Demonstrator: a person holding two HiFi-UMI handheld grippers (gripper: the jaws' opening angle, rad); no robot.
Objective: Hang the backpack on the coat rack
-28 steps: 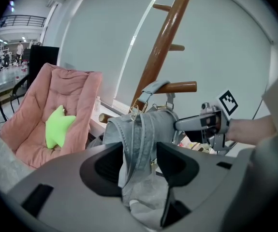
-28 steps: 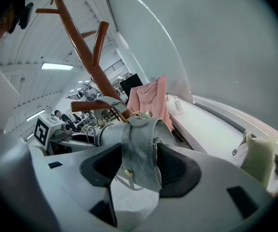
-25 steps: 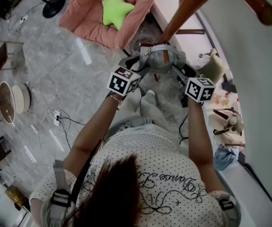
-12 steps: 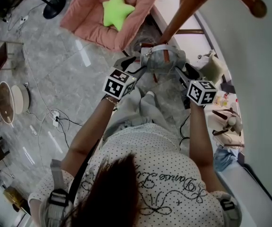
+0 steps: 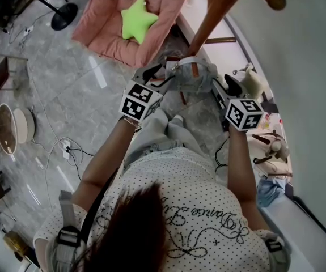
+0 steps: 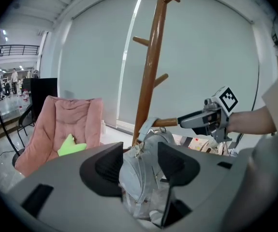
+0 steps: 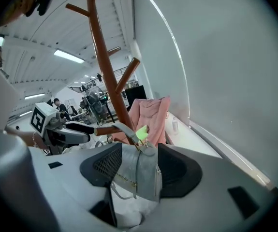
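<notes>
A grey backpack [image 5: 192,74] hangs between my two grippers in front of the brown wooden coat rack [image 5: 215,15]. My left gripper [image 5: 160,76] is shut on its left side; in the left gripper view the bag [image 6: 141,175] fills the gap between the jaws. My right gripper [image 5: 221,87] holds the right side, its jaws closing on the bag [image 7: 139,175]. The bag's top loop [image 6: 146,127] lies at a low peg [image 6: 167,122] of the rack [image 6: 151,66]. The same loop [image 7: 127,129] and peg [image 7: 106,129] show in the right gripper view.
A pink padded chair [image 5: 103,24] with a green star cushion [image 5: 135,20] stands just beyond the rack. Cables and a power strip [image 5: 66,145] lie on the grey floor at left, beside round baskets [image 5: 9,122]. A ledge with small clutter [image 5: 269,139] runs along the wall at right.
Both grippers have risen with the backpack, which now sits higher against the rack's pole. The grippers have also rolled a little.
</notes>
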